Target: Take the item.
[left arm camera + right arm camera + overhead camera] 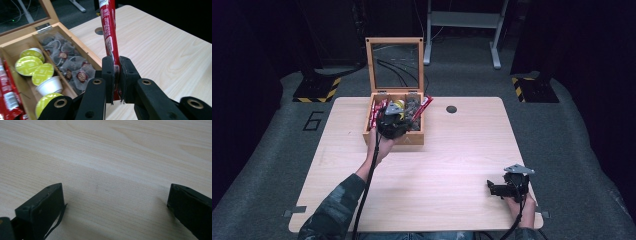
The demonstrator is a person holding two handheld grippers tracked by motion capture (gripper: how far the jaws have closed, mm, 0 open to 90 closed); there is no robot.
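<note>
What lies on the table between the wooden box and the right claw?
Nothing: in the high view, the table is bare wood between the wooden box and the right claw. The cable hole lies off that line.

A large dark numeral "6" (313, 120) is marked on the grey floor just left of the table. In the left gripper view, a red sachet stick (109, 35) carries white print, too small and blurred to read. The tea bags (67, 63) in the wooden box (82, 53) bear small round red emblems, whose lettering cannot be made out either.
</note>
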